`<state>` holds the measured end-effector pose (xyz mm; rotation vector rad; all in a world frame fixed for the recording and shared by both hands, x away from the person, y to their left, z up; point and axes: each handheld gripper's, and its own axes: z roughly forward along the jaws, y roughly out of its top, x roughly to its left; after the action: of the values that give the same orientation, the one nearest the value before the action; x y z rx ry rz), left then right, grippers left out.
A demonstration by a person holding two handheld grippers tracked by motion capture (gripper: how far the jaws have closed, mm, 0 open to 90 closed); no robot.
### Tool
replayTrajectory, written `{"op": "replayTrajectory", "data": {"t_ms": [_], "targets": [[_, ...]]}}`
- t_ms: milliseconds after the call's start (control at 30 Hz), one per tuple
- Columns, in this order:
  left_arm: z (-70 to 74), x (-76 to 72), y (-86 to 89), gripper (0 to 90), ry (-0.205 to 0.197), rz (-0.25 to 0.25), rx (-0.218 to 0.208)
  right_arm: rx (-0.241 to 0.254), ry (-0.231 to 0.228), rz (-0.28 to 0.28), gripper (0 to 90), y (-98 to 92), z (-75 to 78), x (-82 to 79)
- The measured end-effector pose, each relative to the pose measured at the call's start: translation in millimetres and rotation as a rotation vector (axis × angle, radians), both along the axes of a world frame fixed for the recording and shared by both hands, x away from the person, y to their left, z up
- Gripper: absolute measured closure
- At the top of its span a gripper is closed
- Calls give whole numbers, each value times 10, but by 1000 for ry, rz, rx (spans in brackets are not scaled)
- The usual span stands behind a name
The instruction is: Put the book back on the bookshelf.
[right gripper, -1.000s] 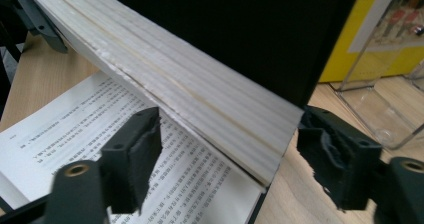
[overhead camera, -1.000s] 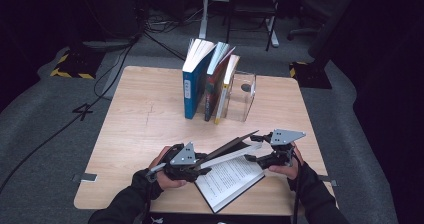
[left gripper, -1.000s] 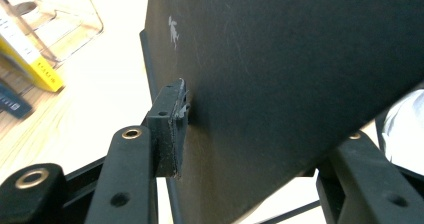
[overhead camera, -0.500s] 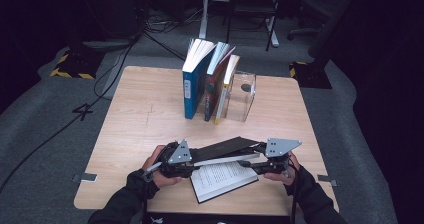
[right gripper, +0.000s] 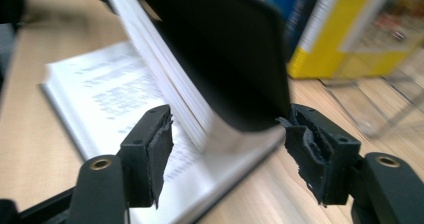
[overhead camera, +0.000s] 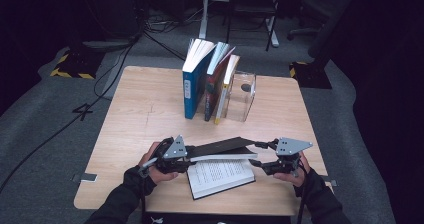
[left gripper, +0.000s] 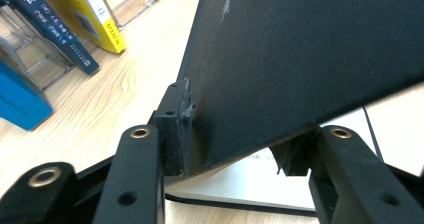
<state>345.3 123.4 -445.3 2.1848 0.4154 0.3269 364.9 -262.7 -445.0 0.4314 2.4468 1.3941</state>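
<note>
A black-covered book [overhead camera: 220,176] lies open near the table's front edge, its printed pages facing up. Its other half, the black cover [overhead camera: 220,146] with a block of pages, is raised at a low slant. My left gripper [overhead camera: 192,156] is shut on the left end of that raised half; in the left gripper view the gripper [left gripper: 232,144] has the cover [left gripper: 300,59] between its jaws, which have just been closing. My right gripper [overhead camera: 255,154] is at the right end. Its jaws have just been opening and, as the gripper [right gripper: 225,144] stands, they straddle the cover's corner [right gripper: 235,59] with a gap on one side.
At the table's [overhead camera: 140,114] back middle stand a blue book [overhead camera: 192,86], a dark book [overhead camera: 215,84] and a yellow-spined book [overhead camera: 225,91], leaning against a clear bookend [overhead camera: 242,96]. Bare wood lies between them and the open book. Cables and chair legs are on the floor behind.
The raised half of the book has come down to a flatter slant. My right hand has shifted a little toward the table's front edge and right side. The left hand has stayed put.
</note>
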Motion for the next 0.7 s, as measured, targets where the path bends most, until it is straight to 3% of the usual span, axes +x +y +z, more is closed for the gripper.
{"op": "replayTrajectory", "data": {"t_ms": [200, 300, 400, 500, 600, 633, 700], "targets": [[5, 55, 153, 588, 46, -39, -46, -17, 15, -64, 288, 41, -110, 145], [6, 71, 173, 582, 52, -49, -48, -12, 26, -43, 276, 113, -123, 192], [5, 90, 184, 577, 59, -49, -50, 4, 38, 26, 318, 273, -138, 231], [0, 108, 199, 576, 64, -41, -60, 2, 27, 25, 320, 311, -139, 242], [-2, 127, 199, 567, 55, -18, -43, -7, 7, 17, 386, 313, -131, 241], [-1, 137, 197, 555, 56, -8, -37, -7, 0, 22, 528, 305, -121, 228], [-12, 151, 185, 541, 47, 8, -24, 44, -22, 102, 601, 309, -64, 135]]}}
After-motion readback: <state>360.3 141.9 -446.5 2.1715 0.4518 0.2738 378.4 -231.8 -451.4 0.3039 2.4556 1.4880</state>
